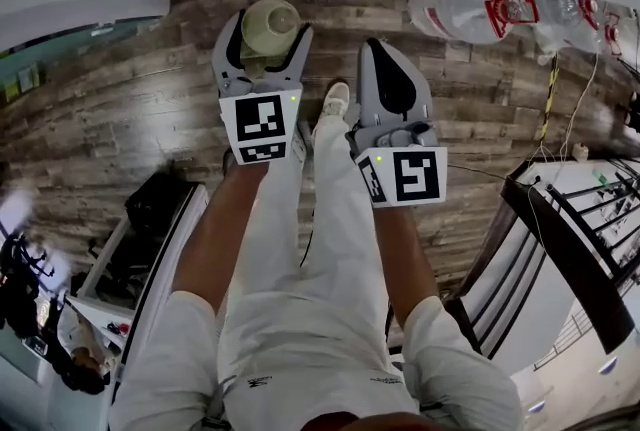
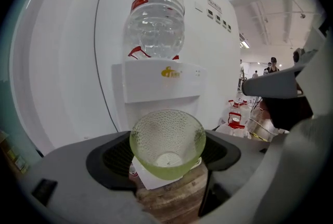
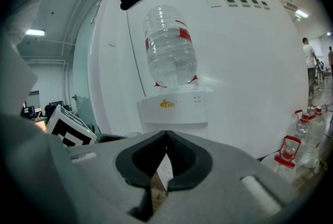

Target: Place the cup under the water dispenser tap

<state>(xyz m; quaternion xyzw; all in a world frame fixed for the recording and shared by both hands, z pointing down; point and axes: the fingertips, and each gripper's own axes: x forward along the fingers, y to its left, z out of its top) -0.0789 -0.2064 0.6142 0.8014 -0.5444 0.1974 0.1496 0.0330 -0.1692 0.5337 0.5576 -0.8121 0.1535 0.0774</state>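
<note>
A: What is seen around the rig?

B: A wood-plank floor [image 1: 120,109] is seen below, with a white water dispenser [image 2: 161,88] ahead against a white wall. An inverted clear bottle [image 2: 156,20] is seated on top of it. Spare water bottles [image 1: 500,4] are stood on the floor to the right.

A: Where is the cup found?

B: The pale green, dimpled cup [image 2: 166,140] is gripped between the jaws of the left gripper [image 1: 266,24], mouth up and empty. It is held in front of the dispenser, apart from it, with the tap recess seen behind its rim.

A: And the other tool?

B: The right gripper [image 1: 385,59] is held beside the left one. Its jaws are brought together at the tips, and nothing is held between them.
</note>
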